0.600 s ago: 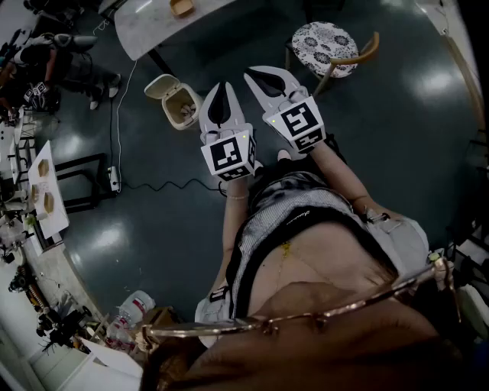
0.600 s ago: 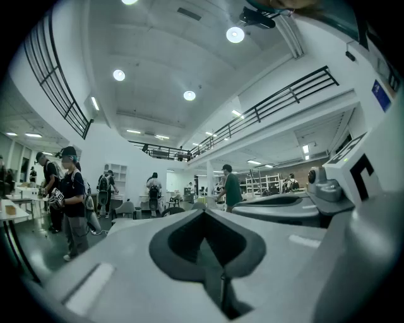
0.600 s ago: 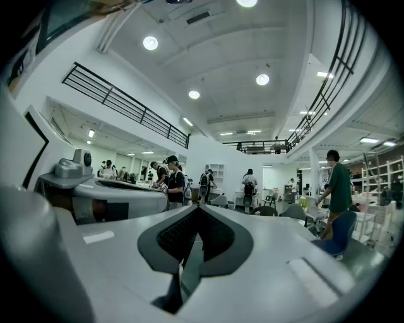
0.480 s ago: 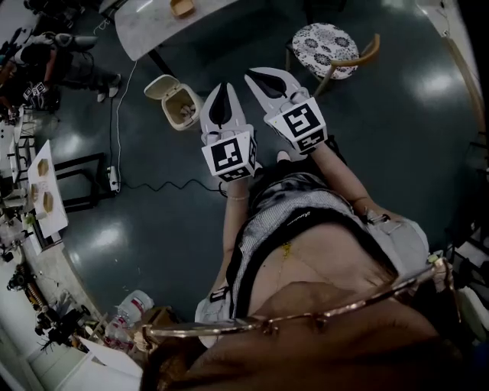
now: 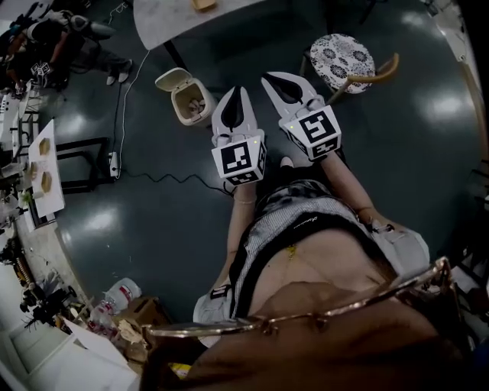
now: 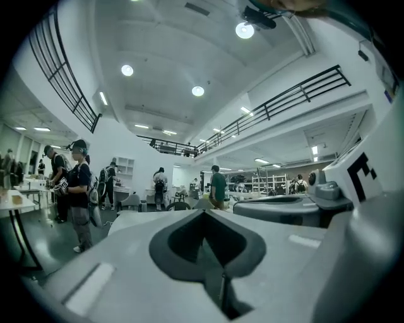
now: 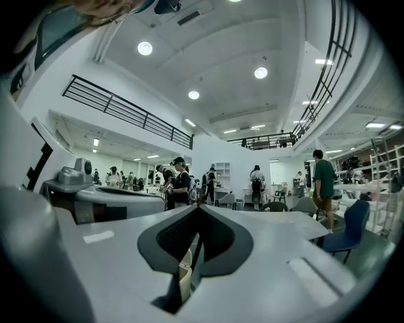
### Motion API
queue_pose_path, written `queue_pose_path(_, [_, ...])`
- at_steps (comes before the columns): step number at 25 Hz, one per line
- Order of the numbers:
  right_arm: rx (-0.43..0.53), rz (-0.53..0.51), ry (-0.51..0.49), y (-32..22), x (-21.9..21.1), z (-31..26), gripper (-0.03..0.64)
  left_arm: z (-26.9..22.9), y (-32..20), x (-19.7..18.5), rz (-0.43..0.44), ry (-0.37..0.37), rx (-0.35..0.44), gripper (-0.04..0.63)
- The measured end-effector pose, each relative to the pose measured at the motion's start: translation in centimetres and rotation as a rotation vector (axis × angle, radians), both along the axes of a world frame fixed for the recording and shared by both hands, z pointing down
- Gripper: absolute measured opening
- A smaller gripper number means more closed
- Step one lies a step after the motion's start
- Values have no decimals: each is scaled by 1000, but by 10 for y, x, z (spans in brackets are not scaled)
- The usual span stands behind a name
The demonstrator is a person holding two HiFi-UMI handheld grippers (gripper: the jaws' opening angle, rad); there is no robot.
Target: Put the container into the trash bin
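Note:
The cream trash bin (image 5: 187, 95) stands on the dark floor with its lid up, and something tan lies inside it. My left gripper (image 5: 238, 91) is held level just right of the bin, its jaws together with nothing between them. My right gripper (image 5: 269, 77) sits beside it further right, also shut and empty. In the left gripper view the left gripper (image 6: 203, 212) has its tips meeting. In the right gripper view the right gripper (image 7: 199, 207) is closed too, and a cream sliver of the bin (image 7: 184, 276) shows through the slot behind the tips.
A white table (image 5: 164, 19) stands beyond the bin with a small tan item (image 5: 203, 4) on it. A chair with a patterned seat (image 5: 341, 57) is at the far right. A cable (image 5: 153, 179) crosses the floor. Cluttered benches (image 5: 38, 191) line the left, and people stand at the far left.
The whole scene has slid slightly right in the head view. Both grippers keep the same closed stance beside the bin.

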State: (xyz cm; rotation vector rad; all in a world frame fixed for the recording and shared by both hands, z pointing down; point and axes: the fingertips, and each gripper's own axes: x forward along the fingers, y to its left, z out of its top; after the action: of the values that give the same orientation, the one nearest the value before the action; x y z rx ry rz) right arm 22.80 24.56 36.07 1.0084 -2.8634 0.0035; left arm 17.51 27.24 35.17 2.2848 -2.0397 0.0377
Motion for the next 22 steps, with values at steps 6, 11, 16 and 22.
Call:
queue_pose_path(6, [-6,37,1,-29,-21,6,28,9,-27,-27,19,30,-19,0])
queue_pose_path(11, [6,70,5,-61,-44,5,26,16,-58,-56,48,4,-42,0])
queue_pose_path(16, [3,90,3,-92,-83,7,26,17,-92,-88,98,11,-39,0])
queue_pose_path(22, [-4,109,0,-121,-121,8,26,15,-122,-123,121,24,-32,0])
